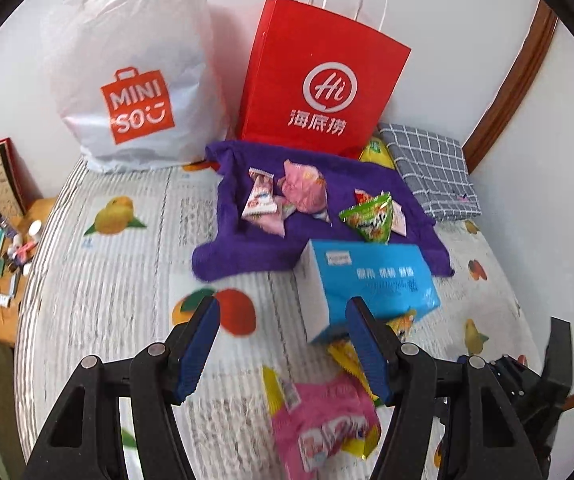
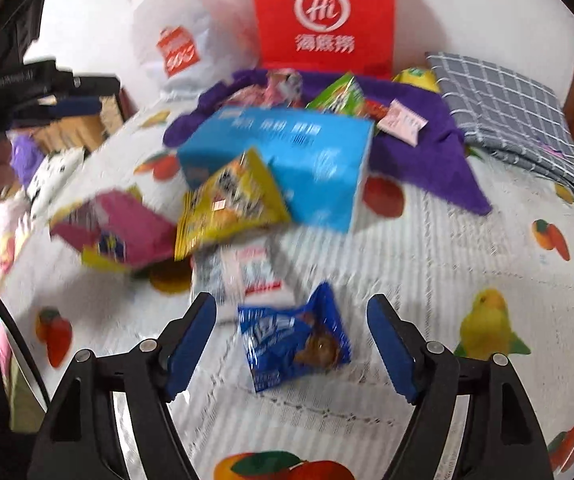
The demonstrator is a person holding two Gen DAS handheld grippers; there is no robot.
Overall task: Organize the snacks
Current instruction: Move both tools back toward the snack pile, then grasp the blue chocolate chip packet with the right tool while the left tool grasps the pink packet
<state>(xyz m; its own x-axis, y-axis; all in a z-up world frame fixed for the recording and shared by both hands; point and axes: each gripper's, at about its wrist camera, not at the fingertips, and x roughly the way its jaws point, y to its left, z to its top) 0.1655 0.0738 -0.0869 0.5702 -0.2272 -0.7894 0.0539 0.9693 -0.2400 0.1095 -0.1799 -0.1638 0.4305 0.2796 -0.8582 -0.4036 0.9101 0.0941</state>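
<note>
My left gripper (image 1: 281,304) hangs open over the fruit-print bed cover (image 1: 127,280) with nothing between its blue pads. A pink snack packet (image 1: 323,424) lies just below it, and a blue box (image 1: 367,284) stands by the right finger. More small snacks, among them a green packet (image 1: 367,220), lie on a purple towel (image 1: 247,256). My right gripper (image 2: 290,300) is open around a blue biscuit packet (image 2: 295,340) lying flat on the cover, and the pads stand clear of it. Beyond it lie a white packet (image 2: 247,276), a yellow packet (image 2: 227,204) and the pink packet (image 2: 119,232).
A red paper bag (image 1: 319,80) and a white plastic shopping bag (image 1: 135,80) stand against the wall at the back. A folded grey checked cloth (image 1: 431,168) lies at the back right. A low wooden surface with small clutter (image 1: 3,256) sits left of the bed.
</note>
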